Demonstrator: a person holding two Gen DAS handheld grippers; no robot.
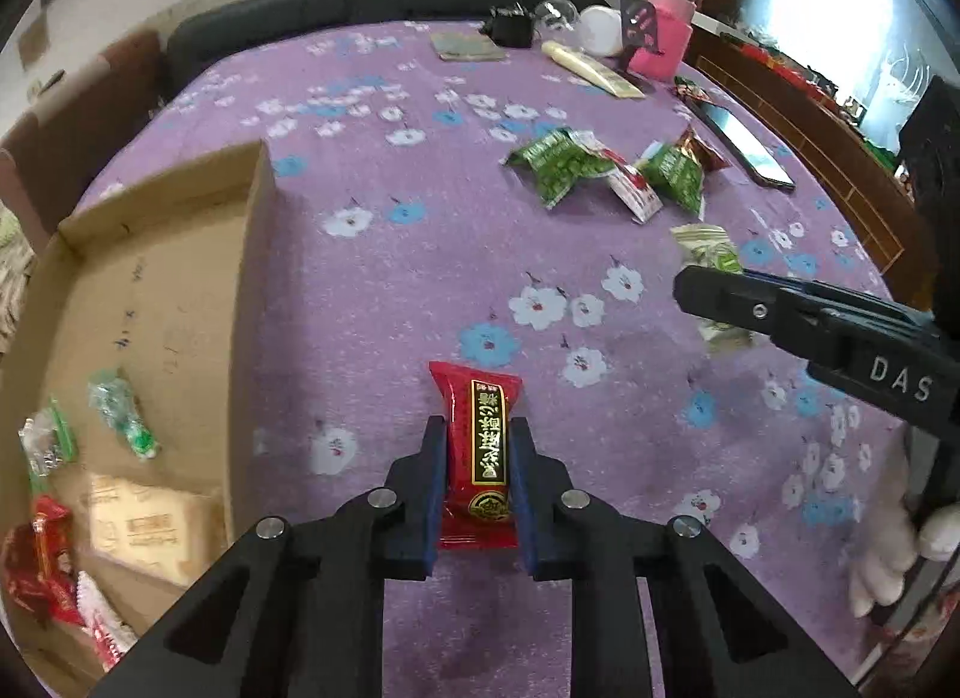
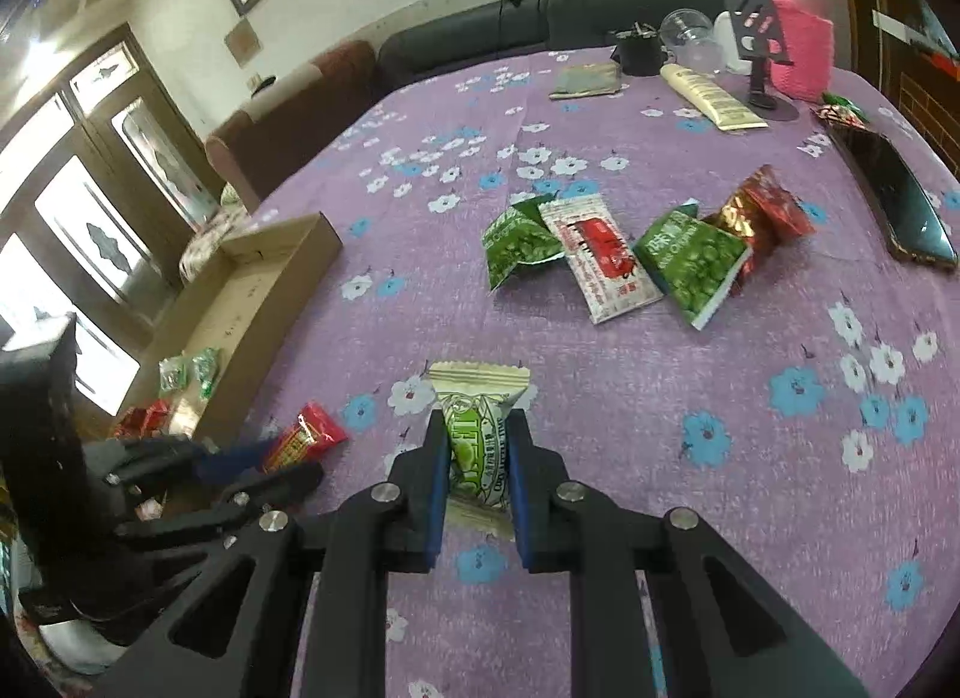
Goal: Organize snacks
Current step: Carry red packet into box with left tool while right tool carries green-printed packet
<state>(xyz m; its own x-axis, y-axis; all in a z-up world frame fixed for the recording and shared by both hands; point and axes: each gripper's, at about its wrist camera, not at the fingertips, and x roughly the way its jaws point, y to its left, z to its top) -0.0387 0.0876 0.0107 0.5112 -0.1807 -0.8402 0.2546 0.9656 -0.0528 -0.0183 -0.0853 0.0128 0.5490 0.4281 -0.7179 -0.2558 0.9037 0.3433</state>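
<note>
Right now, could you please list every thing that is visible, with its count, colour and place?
flat red snack packet: 1, red, between left claw pads
pale green-and-cream snack packet: 1, between right claw pads
green pea snack bags: 2, green, mid-table pile
white-and-red sachet: 1, between the green bags
shiny red foil packet: 1, right of pile
open cardboard box: 1, brown, table's left, several snacks inside
black phone: 1, right edge
cream tube: 1, far side
pink-sleeved bottle: 1, far corner
purple flowered tablecloth: 1
left claw: shut on red packet
right claw: shut on pale packet
</note>
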